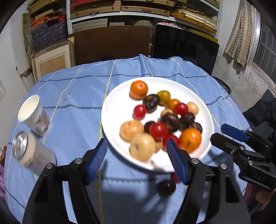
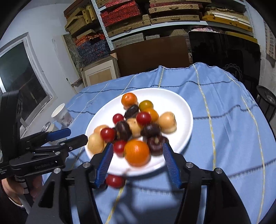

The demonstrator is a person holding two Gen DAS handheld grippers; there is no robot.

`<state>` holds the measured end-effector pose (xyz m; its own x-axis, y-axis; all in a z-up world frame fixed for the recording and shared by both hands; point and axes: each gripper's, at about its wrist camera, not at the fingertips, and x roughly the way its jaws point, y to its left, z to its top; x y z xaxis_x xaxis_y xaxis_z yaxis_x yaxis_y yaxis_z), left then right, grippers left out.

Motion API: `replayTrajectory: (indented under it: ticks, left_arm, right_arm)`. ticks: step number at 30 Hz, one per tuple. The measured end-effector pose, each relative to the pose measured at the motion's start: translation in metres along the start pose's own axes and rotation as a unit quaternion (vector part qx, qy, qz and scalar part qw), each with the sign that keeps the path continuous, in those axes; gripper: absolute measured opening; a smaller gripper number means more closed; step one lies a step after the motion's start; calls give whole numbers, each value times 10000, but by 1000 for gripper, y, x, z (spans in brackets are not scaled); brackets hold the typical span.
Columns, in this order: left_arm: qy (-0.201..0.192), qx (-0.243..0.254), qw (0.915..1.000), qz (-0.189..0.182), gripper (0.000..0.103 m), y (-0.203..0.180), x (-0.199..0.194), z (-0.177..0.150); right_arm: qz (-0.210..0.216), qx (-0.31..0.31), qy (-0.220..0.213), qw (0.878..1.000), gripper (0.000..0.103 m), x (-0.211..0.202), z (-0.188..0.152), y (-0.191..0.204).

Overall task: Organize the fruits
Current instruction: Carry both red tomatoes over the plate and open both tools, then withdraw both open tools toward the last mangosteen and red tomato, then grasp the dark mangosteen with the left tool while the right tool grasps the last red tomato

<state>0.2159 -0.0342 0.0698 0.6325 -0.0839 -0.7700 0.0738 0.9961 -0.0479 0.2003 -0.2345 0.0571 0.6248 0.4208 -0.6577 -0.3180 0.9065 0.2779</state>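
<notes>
A white plate (image 1: 112, 110) on the blue tablecloth (image 1: 74, 103) holds several blurred fruits: oranges (image 1: 138, 89), red cherry tomatoes (image 1: 139, 111), dark brown fruits (image 1: 151, 101) and pale yellow ones (image 1: 142, 146). My left gripper (image 1: 136, 143) hovers open over the plate's near rim with nothing gripped. Off the plate, just before its near edge, lie a dark fruit (image 1: 167, 187) and a red tomato (image 2: 114, 181). My right gripper (image 2: 138, 146) is open above the near rim of the plate (image 2: 181, 106), framing a large orange (image 2: 137, 152) without pressing it. Each gripper shows in the other's view: right gripper (image 1: 219, 133), left gripper (image 2: 77, 135).
A paper cup (image 1: 32, 113) and a drink can (image 1: 29, 151) stand on the cloth left of the plate. Shelves stacked with woven boxes (image 1: 120, 8), a brown board and a dark panel (image 1: 184, 46) rise behind the table. A hand (image 2: 10, 191) holds the left gripper's handle.
</notes>
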Motion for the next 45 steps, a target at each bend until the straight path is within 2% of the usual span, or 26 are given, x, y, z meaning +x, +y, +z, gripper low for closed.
replayTrajectory:
  ticks: [9, 10, 11, 12, 25, 45]
  left_arm:
    - [170, 107, 9998, 62, 70, -13, -16, -56]
    - [182, 106, 9998, 61, 71, -14, -17, -61]
    - [200, 97, 9997, 64, 72, -15, -19, -66]
    - [216, 91, 9997, 73, 73, -15, -19, -70]
    - [383, 108, 9991, 162, 77, -17, -20, -103]
    - [462, 361, 9982, 92, 76, -34, 13, -86]
  right_arm:
    - [106, 188, 112, 9997, 62, -20, -42, 2]
    - [93, 189, 109, 9997, 64, -21, -46, 3]
    - [66, 183, 88, 9998, 70, -23, -50, 4]
    - [52, 184, 62, 9998, 73, -25, -55, 4]
    - [160, 424, 77, 9989, 73, -26, -79, -10]
    - [44, 208, 98, 9997, 77, -25, -80, -5]
